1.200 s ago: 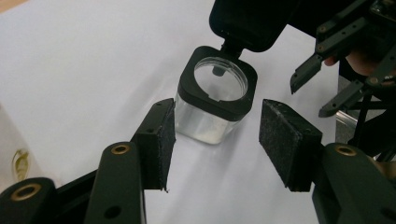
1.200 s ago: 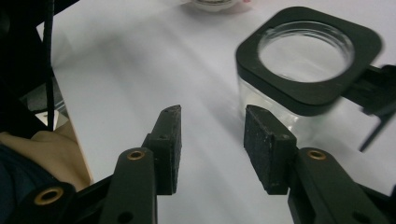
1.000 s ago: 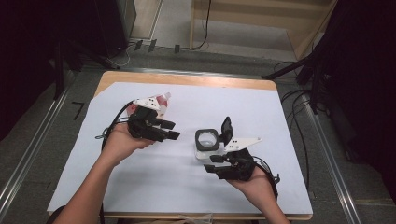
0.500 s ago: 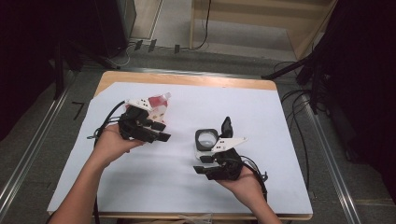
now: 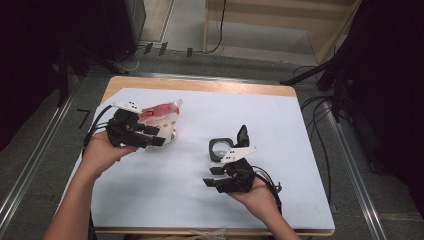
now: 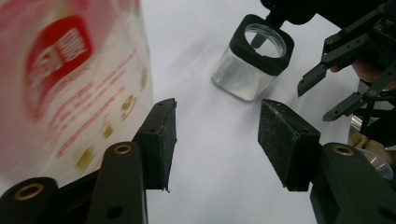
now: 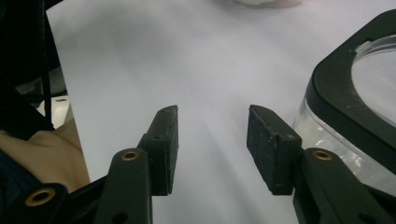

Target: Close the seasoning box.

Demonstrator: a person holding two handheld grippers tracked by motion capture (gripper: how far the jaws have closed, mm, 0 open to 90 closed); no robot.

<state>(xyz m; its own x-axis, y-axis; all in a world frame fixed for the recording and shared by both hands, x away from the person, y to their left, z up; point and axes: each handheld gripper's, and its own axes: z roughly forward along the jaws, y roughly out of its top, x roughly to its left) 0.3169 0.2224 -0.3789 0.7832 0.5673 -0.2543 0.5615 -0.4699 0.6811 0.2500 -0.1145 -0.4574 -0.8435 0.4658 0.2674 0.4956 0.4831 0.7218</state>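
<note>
A red-and-white printed pouch (image 5: 164, 119) stands on the white sheet at the left. My left gripper (image 5: 159, 136) is right beside it, open. In the left gripper view the pouch (image 6: 70, 79) lies outside the left jaw of that gripper (image 6: 219, 116), and nothing is between the pads. A clear square jar with a black rim (image 5: 220, 149) stands mid-table, with a black piece (image 5: 243, 135) upright at its far side. My right gripper (image 5: 210, 176) is open just in front of the jar. In the right gripper view the jar (image 7: 355, 107) sits to the right of the empty jaws of that gripper (image 7: 212, 121).
The white sheet (image 5: 280, 125) covers most of the wooden table (image 5: 200, 85). Cables trail from both grippers toward the front edge. Metal rails (image 5: 350, 165) run along both sides of the table, with dark equipment beyond.
My left hand has drawn back to the left, off the front of the pouch. My right hand has shifted slightly left beside the jar.
</note>
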